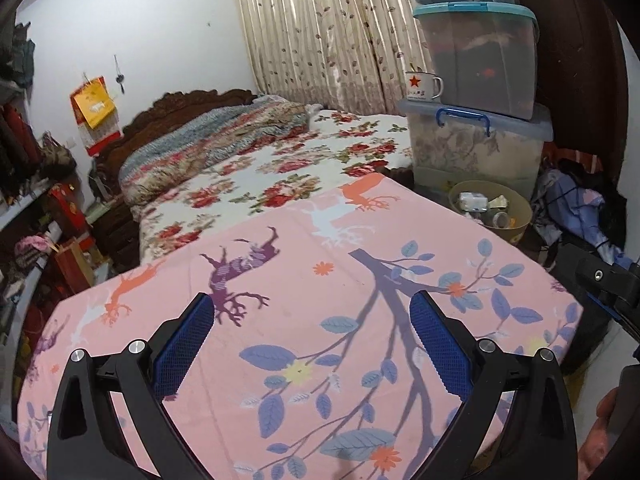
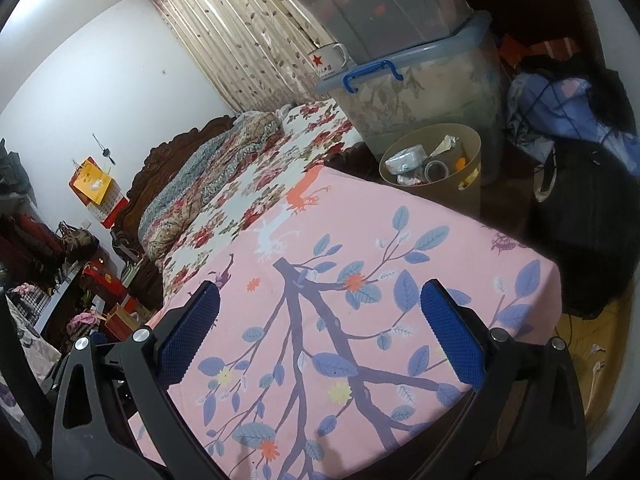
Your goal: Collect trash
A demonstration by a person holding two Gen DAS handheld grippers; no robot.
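You are working over a table draped in a pink cloth (image 1: 320, 320) printed with blue leaves, a dark branch and deer shapes. Beyond its far edge lies a bed (image 1: 280, 168) under a rose-patterned cover, with a carved dark headboard against a white wall and a leaf-print curtain (image 1: 320, 28) behind. To the right stand stacked plastic storage bins (image 1: 480, 152), with a white enamel mug (image 1: 422, 85) bearing a red star on the lowest lid.

Your left gripper (image 1: 312, 320) and your right gripper (image 2: 320, 308) both hover above the cloth, fingers spread wide and holding nothing.

The waste bin (image 2: 472, 196), a round tan tub, stands upright on the floor just past the table's far right corner, in front of the bins. Its mouth faces up, and it holds a tape roll (image 2: 436, 169), crumpled wrappers and other scraps.
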